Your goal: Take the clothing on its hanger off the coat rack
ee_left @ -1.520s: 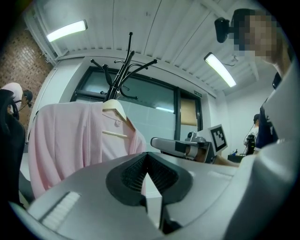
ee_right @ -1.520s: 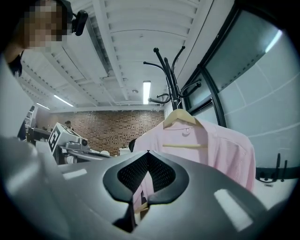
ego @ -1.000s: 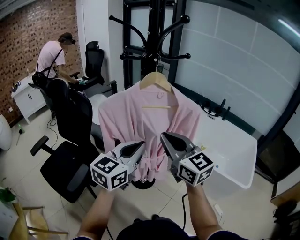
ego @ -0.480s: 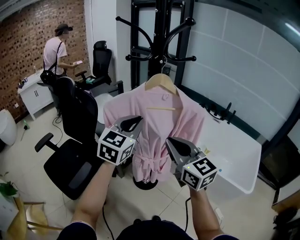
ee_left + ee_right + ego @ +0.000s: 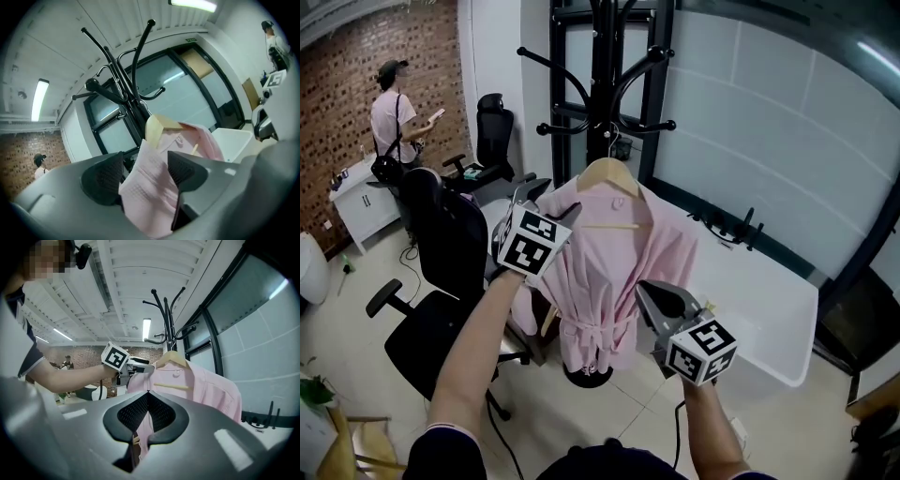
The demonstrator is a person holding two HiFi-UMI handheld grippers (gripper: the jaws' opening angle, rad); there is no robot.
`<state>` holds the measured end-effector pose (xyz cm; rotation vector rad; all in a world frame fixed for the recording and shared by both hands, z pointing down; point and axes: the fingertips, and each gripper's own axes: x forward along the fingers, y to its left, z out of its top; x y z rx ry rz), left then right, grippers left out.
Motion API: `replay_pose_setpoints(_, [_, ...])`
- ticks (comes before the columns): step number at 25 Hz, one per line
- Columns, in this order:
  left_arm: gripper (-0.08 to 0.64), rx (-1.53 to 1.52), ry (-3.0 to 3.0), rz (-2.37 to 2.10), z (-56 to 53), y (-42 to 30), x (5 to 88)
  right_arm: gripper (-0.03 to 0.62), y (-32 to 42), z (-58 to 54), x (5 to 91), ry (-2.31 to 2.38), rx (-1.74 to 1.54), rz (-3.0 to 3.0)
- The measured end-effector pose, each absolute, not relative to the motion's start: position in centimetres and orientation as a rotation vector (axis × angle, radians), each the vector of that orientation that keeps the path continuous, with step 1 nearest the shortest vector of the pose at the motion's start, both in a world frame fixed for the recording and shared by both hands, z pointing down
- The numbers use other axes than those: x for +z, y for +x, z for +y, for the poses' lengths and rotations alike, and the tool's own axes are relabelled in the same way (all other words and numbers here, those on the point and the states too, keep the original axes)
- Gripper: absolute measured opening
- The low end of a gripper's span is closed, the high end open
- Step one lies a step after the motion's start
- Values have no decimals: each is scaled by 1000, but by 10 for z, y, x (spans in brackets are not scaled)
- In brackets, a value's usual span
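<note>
Hanger (image 5: pixel 609 174): on coat rack (image 5: pixel 602 84).
Clothing (image 5: pixel 623 253): on hanger, before rack.
Left gripper (image 5: pixel 144 169): at clothing's left shoulder.
Right gripper (image 5: pixel 148 397): before clothing, lower right.
Chair (image 5: pixel 441 244): left of rack.

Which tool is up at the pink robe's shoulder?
The left tool, its jaws just opened with the pink robe fabric between them; the right tool hangs lower, jaws shut.

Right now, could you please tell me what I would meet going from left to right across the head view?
Person → far chair → left gripper → hanger → right gripper → table.
</note>
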<state>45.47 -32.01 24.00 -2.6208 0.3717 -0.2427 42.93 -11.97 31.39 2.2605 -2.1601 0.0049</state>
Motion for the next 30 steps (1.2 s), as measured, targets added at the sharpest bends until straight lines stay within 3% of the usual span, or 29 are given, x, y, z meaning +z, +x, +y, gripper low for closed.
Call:
replay_pose_setpoints(4, [331,-344,-2563,339,-329,473,244,2,435,-113,315,2274,6,-2145])
replay_pose_setpoints(12, [314,-506,-2513,264,-342,502,256,2,448,-100,320,2306,23,-2125])
replay_pose_setpoints(15, [255,-543,-2491,236,-345,506,262,2,454,-97,323,2321,34,-2120])
replay_pose_setpoints(17, [153,-568,-2428,219,-342,507,266,2,456,-96,324,2328,40,-2119])
replay_pose_setpoints(19, [95,-578,-2361,220,-338,508,270,2,457,-94,325,2334,42,-2119])
replay_pose_setpoints(30, [86,-539,-2352,264,-335,498,260,2,460,-82,334,2350,52,-2113])
